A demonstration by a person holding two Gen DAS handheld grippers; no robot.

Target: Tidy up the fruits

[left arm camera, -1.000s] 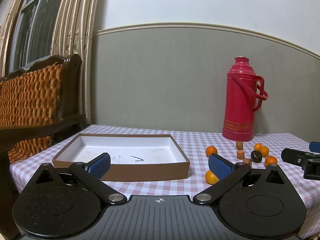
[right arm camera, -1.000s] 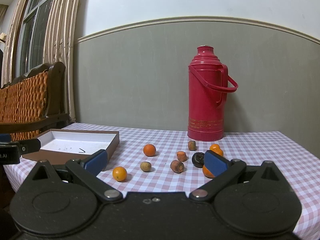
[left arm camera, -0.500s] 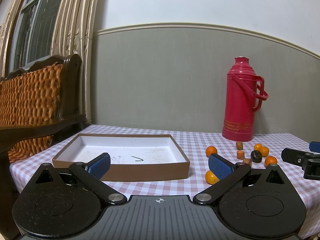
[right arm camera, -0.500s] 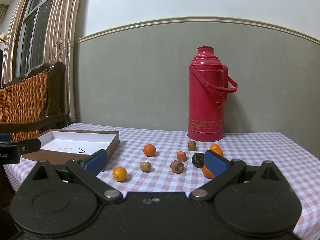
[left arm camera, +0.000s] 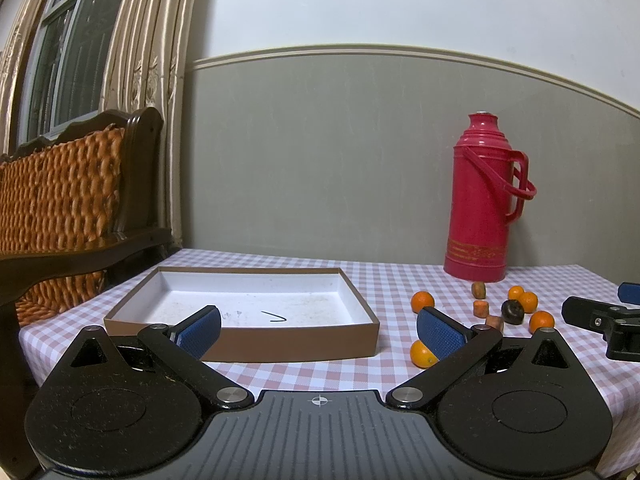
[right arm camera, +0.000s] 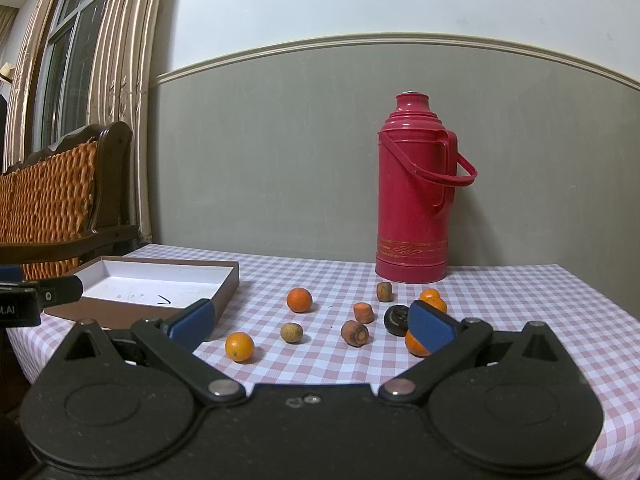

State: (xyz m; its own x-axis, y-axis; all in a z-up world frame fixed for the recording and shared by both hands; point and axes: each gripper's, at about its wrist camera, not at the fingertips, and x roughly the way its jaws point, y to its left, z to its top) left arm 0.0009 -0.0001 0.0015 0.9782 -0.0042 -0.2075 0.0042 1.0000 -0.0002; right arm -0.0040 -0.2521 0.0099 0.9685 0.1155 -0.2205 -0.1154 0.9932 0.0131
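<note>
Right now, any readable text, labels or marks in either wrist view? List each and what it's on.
"t.AI": cut off by the frame edge, on the black left gripper body.
Black tick-like stroke plus faint scribbles, unreadable: white floor of the brown cardboard tray.
Gold band pattern on the red plastic thermos: ornament, no readable letters.

From our left gripper (left arm camera: 318,330), jaws spread wide and holding nothing, we look across the checked tablecloth (left arm camera: 400,284) at the shallow brown box (left arm camera: 256,342), its white floor bare but for a small dark mark. To its right lie scattered oranges (left arm camera: 423,301) and darker pieces near the red thermos (left arm camera: 480,208). Our right gripper (left arm camera: 600,320) pokes in at the right edge.
</note>
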